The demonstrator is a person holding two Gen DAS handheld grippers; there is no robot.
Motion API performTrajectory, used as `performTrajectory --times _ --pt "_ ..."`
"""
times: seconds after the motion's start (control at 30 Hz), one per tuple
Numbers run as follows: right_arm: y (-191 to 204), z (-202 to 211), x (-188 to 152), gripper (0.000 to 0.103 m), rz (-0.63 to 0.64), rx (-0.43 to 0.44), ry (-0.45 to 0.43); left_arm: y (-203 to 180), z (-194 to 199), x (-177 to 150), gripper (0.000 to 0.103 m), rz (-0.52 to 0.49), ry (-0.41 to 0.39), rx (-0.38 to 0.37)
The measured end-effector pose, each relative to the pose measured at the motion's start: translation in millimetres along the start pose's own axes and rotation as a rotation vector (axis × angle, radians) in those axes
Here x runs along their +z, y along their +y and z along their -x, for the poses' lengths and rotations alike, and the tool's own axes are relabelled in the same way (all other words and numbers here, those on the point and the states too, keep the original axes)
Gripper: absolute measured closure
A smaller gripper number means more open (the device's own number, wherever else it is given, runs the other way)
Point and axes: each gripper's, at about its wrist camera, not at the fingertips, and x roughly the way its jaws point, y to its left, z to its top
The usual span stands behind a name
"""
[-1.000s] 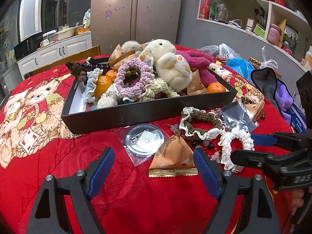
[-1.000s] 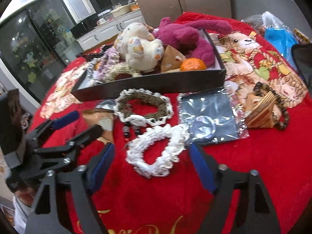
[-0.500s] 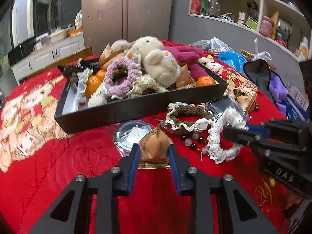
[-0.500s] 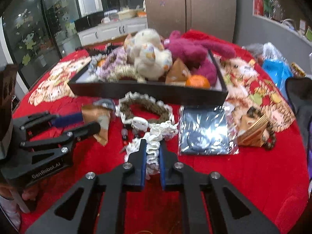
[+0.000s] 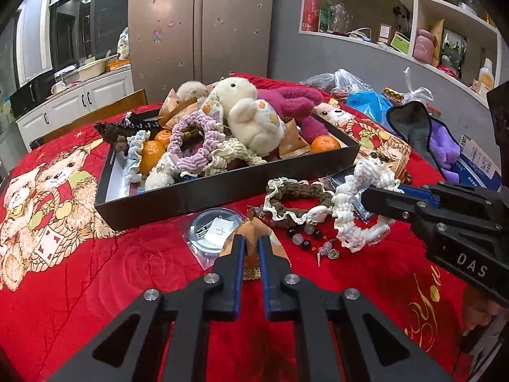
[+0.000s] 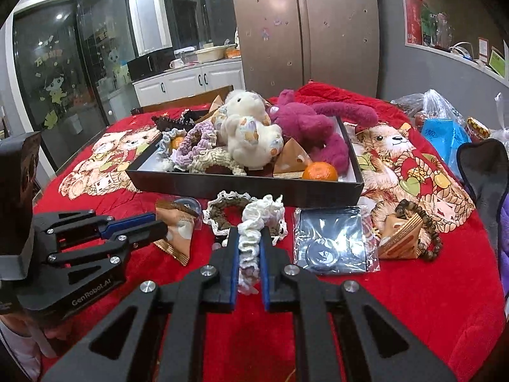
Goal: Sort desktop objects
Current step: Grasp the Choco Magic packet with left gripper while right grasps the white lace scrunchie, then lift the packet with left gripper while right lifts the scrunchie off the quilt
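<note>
Left gripper (image 5: 251, 248) closing on snack packet (image 5: 254, 238); right gripper (image 6: 249, 248) pinching white scrunchie (image 6: 257, 222).

A red cloth (image 5: 95, 270) printed with tan bears carries a black tray (image 5: 222, 187), a white scrunchie (image 6: 254, 222) and an orange tangerine (image 6: 319, 172).

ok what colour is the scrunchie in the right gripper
White, or off-white: the scrunchie is pinched in the right gripper. Right wrist view shows it best.
</note>
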Motion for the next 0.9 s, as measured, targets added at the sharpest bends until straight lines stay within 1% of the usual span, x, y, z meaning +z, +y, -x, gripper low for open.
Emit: performTrajectory --times 0.1,0.17,0.33,0.47,0.63,0.77,0.9 --pt "-0.8 -0.4 -0.2 0.092 -0.003 0.004 0.004 -1.2 1.0 -0.1 0.095 -0.004 -0.003 0.0" --pt "-0.2 0.1 0.0 0.091 0.0 0.008 0.003 -1.8 4.3 0.9 0.097 -0.009 -0.016 0.001" --pt "-0.6 4.7 0.9 0.091 -0.007 0.016 -0.022 -1.3 14.7 3.8 0.1 -0.004 -0.05 0.008" --pt "-1.0 14.9 4.0 0.091 -0.012 0.027 -0.072 3.0 27.6 7.9 0.101 0.006 -0.085 0.006" --pt "2.7 32.0 7.1 0.091 0.001 0.064 -0.143 9.3 46.0 13.1 0.101 0.019 -0.141 0.019" --pt "10.0 32.0 7.2 0.092 0.026 0.075 -0.134 12.2 45.2 14.6 0.101 0.025 -0.135 0.016" --pt "10.8 30.7 6.5 0.091 0.031 0.083 -0.124 14.2 40.4 12.5 0.101 0.029 -0.123 0.031"
